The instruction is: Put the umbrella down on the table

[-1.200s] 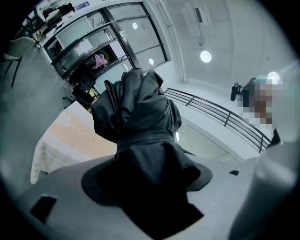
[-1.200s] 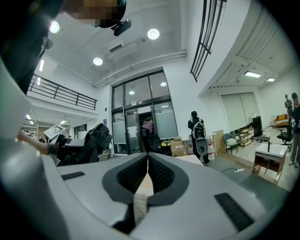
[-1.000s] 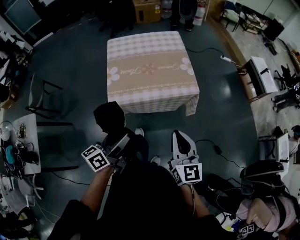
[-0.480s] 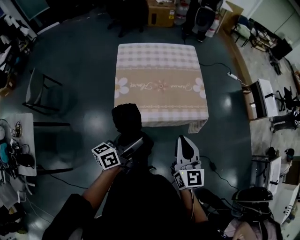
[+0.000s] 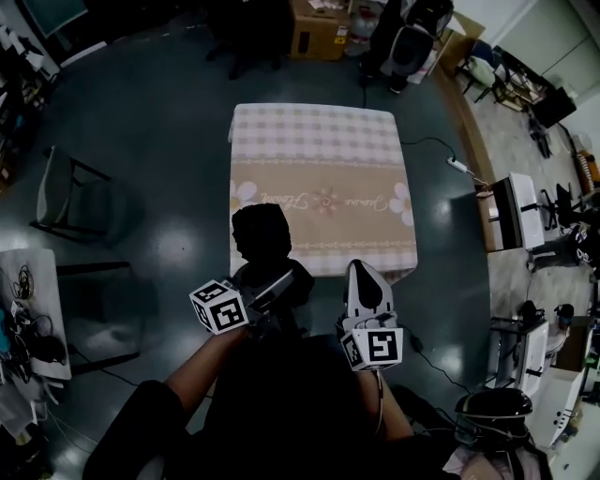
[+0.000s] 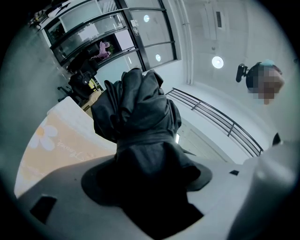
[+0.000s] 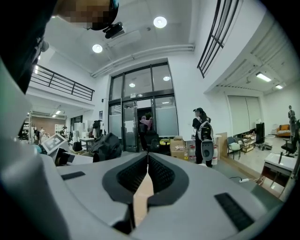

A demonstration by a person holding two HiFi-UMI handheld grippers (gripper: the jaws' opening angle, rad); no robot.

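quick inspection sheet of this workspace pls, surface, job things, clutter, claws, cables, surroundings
surface: table under a checked, flowered cloth; nothing seen lying on it
job's things: umbrella, black and folded, held off the table at its near edge
clutter: nothing seen on the table
grippers: left claw shut on the umbrella; right claw shut, empty
cables: power strip with its lead on the floor right of the table
surroundings: chair to the left, box beyond the table, person standing near glass doors
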